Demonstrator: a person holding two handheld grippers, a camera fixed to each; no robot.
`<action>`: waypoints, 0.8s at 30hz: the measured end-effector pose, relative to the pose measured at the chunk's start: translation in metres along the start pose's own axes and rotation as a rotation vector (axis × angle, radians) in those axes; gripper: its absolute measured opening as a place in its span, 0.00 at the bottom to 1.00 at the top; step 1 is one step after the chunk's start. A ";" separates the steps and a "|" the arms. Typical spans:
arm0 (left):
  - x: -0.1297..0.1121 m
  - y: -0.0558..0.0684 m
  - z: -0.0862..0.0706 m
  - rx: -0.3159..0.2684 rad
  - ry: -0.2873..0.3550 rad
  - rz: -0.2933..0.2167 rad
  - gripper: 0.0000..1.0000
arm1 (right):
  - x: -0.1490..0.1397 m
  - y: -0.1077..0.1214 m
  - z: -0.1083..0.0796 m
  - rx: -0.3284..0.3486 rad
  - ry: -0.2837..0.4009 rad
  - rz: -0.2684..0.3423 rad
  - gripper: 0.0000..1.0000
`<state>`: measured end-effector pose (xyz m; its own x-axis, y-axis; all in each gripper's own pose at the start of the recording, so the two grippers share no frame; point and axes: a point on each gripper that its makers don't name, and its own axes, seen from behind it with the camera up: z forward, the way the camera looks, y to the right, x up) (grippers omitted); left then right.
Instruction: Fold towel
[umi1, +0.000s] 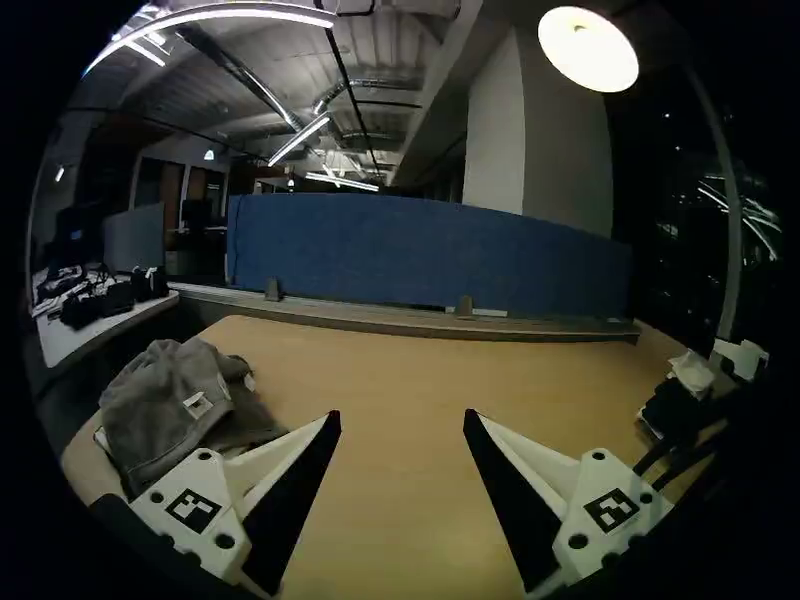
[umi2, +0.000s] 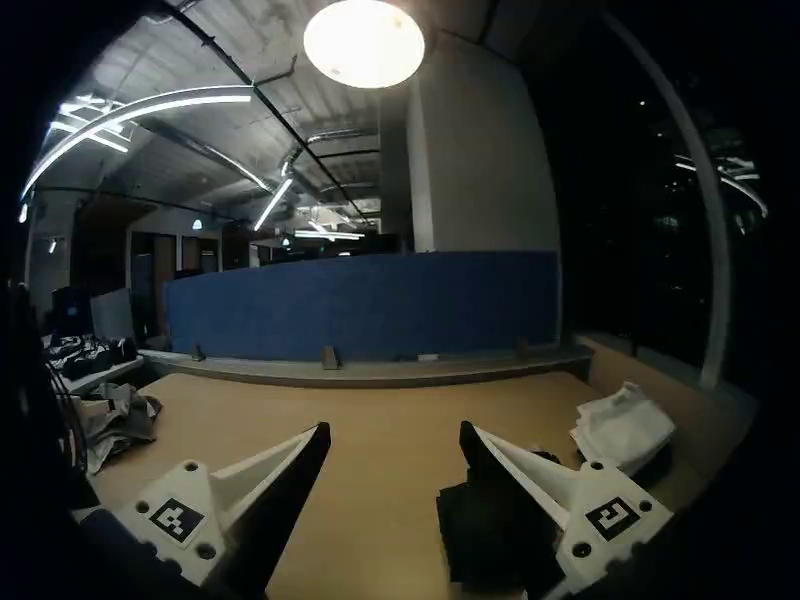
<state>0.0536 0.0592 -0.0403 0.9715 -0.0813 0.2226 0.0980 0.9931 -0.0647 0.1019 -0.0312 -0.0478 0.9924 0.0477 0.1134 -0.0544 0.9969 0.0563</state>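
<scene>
Grey towel (umi1: 170, 410): I see it crumpled in a heap on the worktop (umi1: 430, 380), to the left of my left claw (umi1: 401, 414) and just past its left finger. In the right gripper view it lies well off to the left of my right claw (umi2: 395, 427).
Left claw: the fingers stand wide apart over bare wood, with nothing between them.
Blue partition (umi1: 430, 250): it stands straight ahead of both claws, along the far edge of the worktop.
Black and white bundle (umi1: 690, 395): it sits to the right of my left claw, at the worktop's right edge.
Right claw: the fingers are spread and grip nothing.
Black cloth (umi2: 490, 530): it is folded and lies at my right claw's right finger, partly hidden behind it. I cannot tell whether they touch.
White cloth (umi2: 625, 425): it lies further right, beyond that finger.
</scene>
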 end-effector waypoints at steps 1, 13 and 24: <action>-0.001 0.000 0.001 0.001 0.011 0.005 0.91 | -0.002 0.000 0.001 0.000 -0.002 0.001 1.00; -0.009 -0.005 0.017 0.019 0.122 0.035 0.91 | -0.019 -0.002 0.009 -0.007 -0.050 0.039 1.00; -0.021 -0.016 0.029 0.036 0.192 0.151 0.91 | -0.018 -0.004 0.021 -0.025 -0.076 0.006 1.00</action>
<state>0.0251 0.0478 -0.0163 0.9981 0.0570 0.0241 -0.0558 0.9973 -0.0482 0.0816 -0.0374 -0.0292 0.9808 0.0498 0.1887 -0.0566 0.9979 0.0310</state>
